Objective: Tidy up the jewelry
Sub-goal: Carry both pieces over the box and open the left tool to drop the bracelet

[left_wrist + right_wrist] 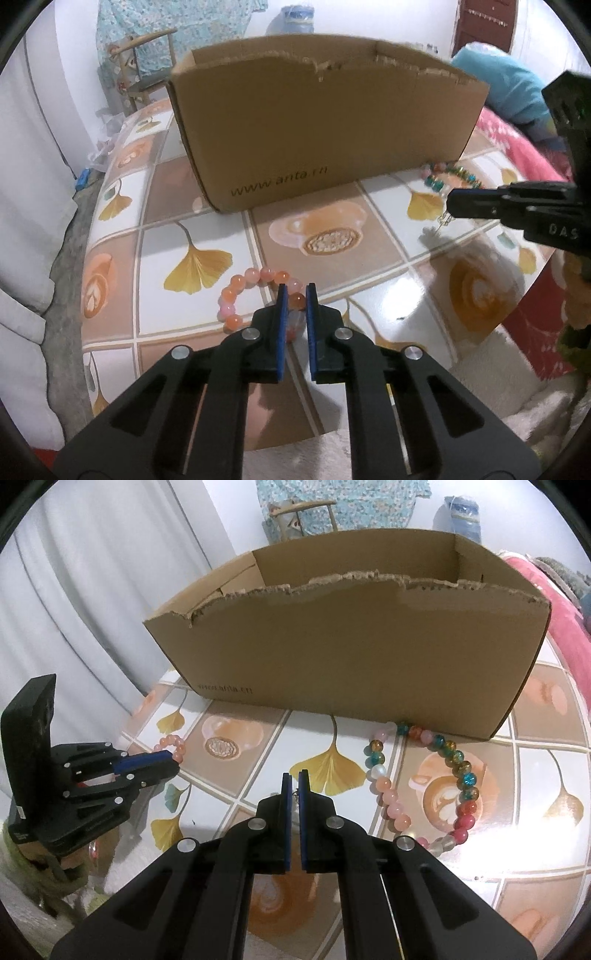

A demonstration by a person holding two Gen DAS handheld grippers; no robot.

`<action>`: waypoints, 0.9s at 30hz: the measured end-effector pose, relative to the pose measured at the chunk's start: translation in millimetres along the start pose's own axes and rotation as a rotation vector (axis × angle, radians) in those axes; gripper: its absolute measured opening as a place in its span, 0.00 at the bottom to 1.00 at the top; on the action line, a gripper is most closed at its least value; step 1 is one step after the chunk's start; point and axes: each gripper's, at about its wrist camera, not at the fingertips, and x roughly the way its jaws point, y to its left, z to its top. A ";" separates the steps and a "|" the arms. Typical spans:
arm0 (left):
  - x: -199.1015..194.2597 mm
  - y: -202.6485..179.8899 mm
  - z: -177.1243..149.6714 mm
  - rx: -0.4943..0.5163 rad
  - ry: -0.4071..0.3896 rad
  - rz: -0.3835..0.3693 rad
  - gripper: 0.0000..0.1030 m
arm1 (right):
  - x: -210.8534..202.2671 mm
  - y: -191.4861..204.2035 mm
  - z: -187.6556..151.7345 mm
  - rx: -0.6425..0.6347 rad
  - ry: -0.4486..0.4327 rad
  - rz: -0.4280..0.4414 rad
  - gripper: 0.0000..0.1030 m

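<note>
- Left gripper (295,291): jaws closed to a narrow gap on one bead of the orange bead bracelet (255,295); the rest of the loop lies flat on the tiled tabletop (207,236), in front of the box and well short of it.
- Right gripper (294,781): jaws nearly together, pinching a small metal chain piece (444,219), held just clear of the table; the piece is too small to identify further.
- Multicoloured bead bracelet (424,786): on the table to the right, its far end touching the foot of the cardboard box (351,657); not gripped.
- Cardboard box: open top, torn front rim, standing behind all the jewelry; likely the destination.
- Step in hand, as judged: lift both held pieces and carry them over the front wall.
- Handling notes: raise the orange bracelet high enough that its hanging loop clears the ragged rim; keep the pinch firm, since round beads may roll out; release only once fully above the box interior.
</note>
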 end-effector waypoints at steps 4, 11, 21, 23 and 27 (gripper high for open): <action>-18.5 2.5 7.2 -0.012 -0.059 0.010 0.08 | -10.8 1.3 4.8 0.002 -0.025 0.006 0.03; -57.3 7.4 21.7 -0.040 -0.169 -0.001 0.08 | -41.5 8.8 18.5 -0.015 -0.106 0.018 0.03; -121.8 -8.9 72.5 0.017 -0.351 -0.069 0.08 | -103.6 18.4 65.7 -0.073 -0.267 0.059 0.03; -133.6 -11.5 93.4 0.032 -0.388 -0.096 0.08 | -110.3 16.9 76.2 -0.083 -0.290 0.063 0.03; -135.9 -17.5 134.3 0.040 -0.422 -0.151 0.08 | -119.9 5.5 109.5 -0.102 -0.319 0.057 0.03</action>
